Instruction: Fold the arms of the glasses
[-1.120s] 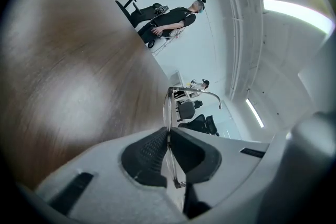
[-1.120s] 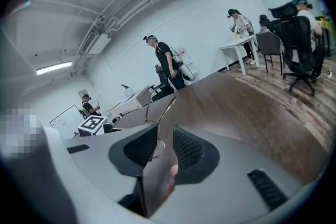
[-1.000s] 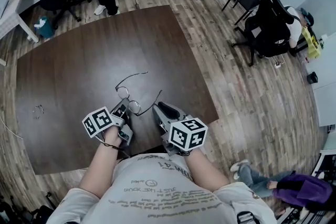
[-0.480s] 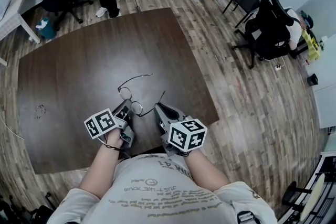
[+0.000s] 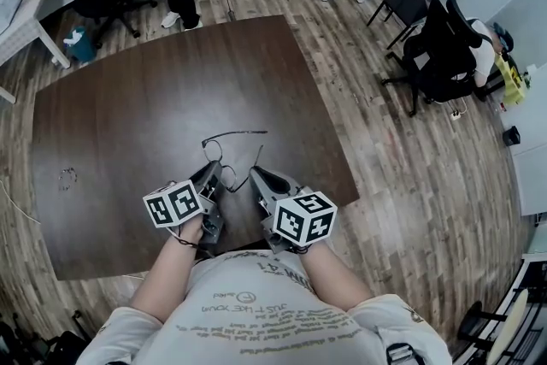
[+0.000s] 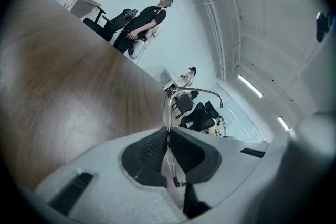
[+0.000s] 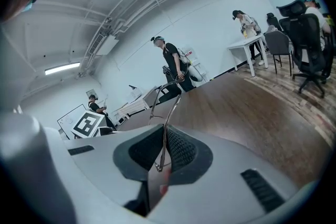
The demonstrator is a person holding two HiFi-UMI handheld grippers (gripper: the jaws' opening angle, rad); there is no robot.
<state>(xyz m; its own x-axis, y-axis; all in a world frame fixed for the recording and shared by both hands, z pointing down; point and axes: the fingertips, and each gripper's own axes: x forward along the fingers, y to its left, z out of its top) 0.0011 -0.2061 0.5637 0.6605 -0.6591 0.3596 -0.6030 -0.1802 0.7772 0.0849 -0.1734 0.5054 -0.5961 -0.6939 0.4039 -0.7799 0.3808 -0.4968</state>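
Pinching the glasses [image 5: 229, 158] from both sides, just over the table [image 5: 128, 98] and close to its near edge. With the left gripper [image 5: 212, 173] clenched on the front, thin rim between the pads [image 6: 147, 149]; with the right gripper [image 5: 258, 175] having just been closing, now tight on the near arm [image 7: 169, 107], wire caught between ribbed pads. Judging the step as folding that arm: hold the left steady as anchor, swing the right in a short arc about the hinge toward the lenses, avoid twisting or pulling along the wire, ease off at any resistance. Leaving the far arm [image 5: 235, 133], not yet folded, for after. Plenty of bare tabletop ahead and to the left; less to the right, with the table's edge and the floor nearby; body right behind, so better to work forward
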